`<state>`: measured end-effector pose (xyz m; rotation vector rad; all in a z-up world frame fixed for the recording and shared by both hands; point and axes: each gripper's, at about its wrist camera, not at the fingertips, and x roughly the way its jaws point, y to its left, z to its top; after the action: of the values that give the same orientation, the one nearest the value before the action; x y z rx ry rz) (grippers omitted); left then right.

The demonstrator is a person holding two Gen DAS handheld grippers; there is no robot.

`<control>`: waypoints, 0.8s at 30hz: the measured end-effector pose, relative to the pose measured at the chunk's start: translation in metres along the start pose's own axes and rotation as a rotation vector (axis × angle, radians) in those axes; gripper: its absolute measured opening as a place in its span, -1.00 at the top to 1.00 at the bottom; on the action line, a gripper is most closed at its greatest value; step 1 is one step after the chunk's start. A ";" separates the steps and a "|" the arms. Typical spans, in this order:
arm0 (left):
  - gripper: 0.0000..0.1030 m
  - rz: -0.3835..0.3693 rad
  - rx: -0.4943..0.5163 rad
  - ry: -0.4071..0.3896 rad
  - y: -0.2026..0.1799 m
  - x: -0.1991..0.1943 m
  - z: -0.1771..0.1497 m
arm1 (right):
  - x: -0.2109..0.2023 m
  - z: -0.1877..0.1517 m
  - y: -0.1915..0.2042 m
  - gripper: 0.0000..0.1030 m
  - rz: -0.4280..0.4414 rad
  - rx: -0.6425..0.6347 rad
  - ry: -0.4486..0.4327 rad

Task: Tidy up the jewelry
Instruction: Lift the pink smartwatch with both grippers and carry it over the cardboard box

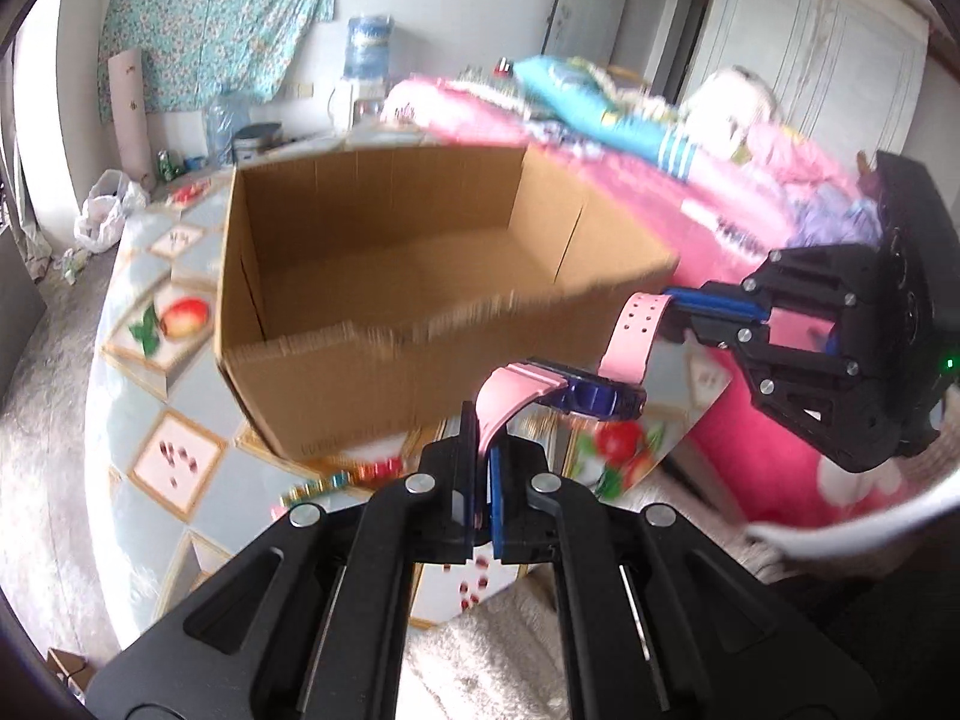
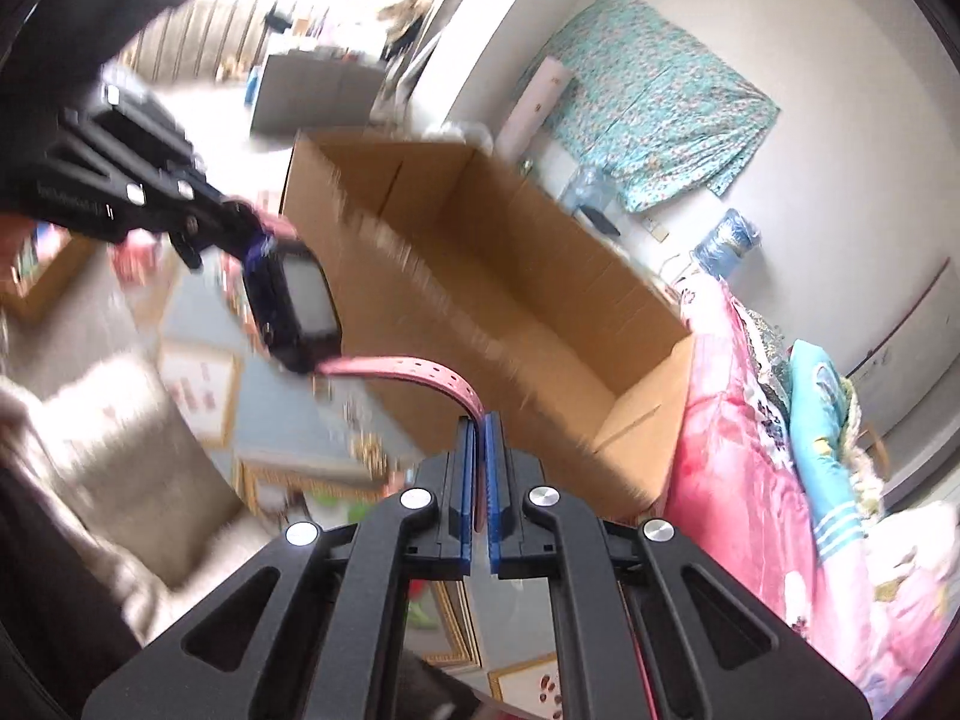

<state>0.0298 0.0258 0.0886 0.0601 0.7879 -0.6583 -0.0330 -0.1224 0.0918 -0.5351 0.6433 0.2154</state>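
Observation:
A watch with a pink strap and a dark blue case (image 1: 594,396) hangs in the air between both grippers. My left gripper (image 1: 483,450) is shut on one end of the strap. My right gripper (image 1: 678,303) comes in from the right and is shut on the other, perforated end. In the right wrist view the right gripper (image 2: 478,426) pinches the strap, the watch face (image 2: 309,300) is up left, and the left gripper (image 2: 252,228) holds its far strap. An open, empty cardboard box (image 1: 384,276) stands just behind the watch, also in the right wrist view (image 2: 510,312).
The box stands on a table with a fruit-patterned cloth (image 1: 174,462). A beaded bracelet (image 1: 336,483) lies on the cloth in front of the box. A bed with a pink blanket (image 1: 690,204) is at the right. Water bottles (image 1: 366,48) stand at the back wall.

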 end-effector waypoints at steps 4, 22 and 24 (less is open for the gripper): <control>0.94 -0.031 -0.045 -0.017 0.018 -0.003 0.046 | 0.004 0.033 -0.052 0.93 0.095 0.143 -0.046; 0.94 -0.061 -0.450 0.524 0.132 0.195 0.141 | 0.236 0.059 -0.167 0.93 0.398 0.392 0.525; 0.92 -0.024 -0.445 0.547 0.136 0.209 0.144 | 0.244 0.064 -0.163 0.93 0.363 0.327 0.537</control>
<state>0.3074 -0.0164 0.0253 -0.1834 1.4502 -0.4779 0.2484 -0.2187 0.0497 -0.1492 1.2761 0.3031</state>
